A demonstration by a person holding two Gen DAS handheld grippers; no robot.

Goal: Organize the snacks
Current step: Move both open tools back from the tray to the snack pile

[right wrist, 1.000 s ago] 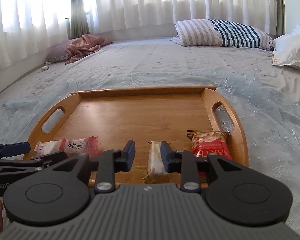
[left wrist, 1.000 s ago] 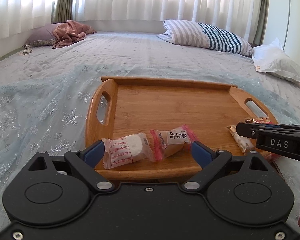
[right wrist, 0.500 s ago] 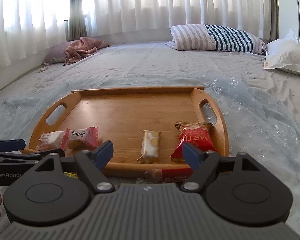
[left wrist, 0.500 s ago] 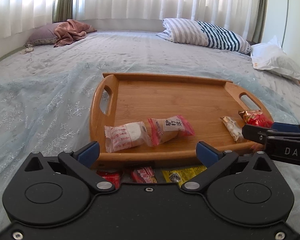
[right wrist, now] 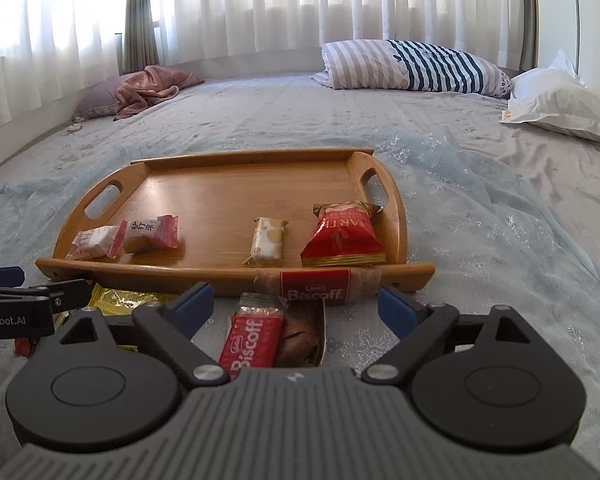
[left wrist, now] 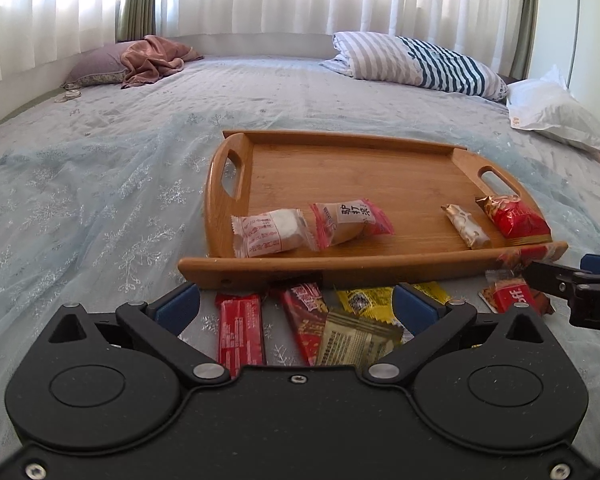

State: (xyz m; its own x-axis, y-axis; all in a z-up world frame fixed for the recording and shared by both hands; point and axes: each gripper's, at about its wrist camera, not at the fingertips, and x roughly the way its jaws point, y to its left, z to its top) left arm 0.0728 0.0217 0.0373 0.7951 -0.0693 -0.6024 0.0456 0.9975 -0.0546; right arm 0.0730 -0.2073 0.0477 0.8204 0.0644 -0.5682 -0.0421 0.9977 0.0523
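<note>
Four wrapped snacks lie along the near edge of the wooden tray (left wrist: 340,168), while more wait loose on the bedspread just in front of that edge. The left gripper (left wrist: 296,306) stands wide apart above them, gripping nothing. The right gripper (right wrist: 296,306) is opening, its jaws straddling a Biscoff packet (right wrist: 252,340) without pressing it. These packets look light, crinkly and slippery, with fragile biscuits inside; pinching across the narrow middle seems safest.
</note>
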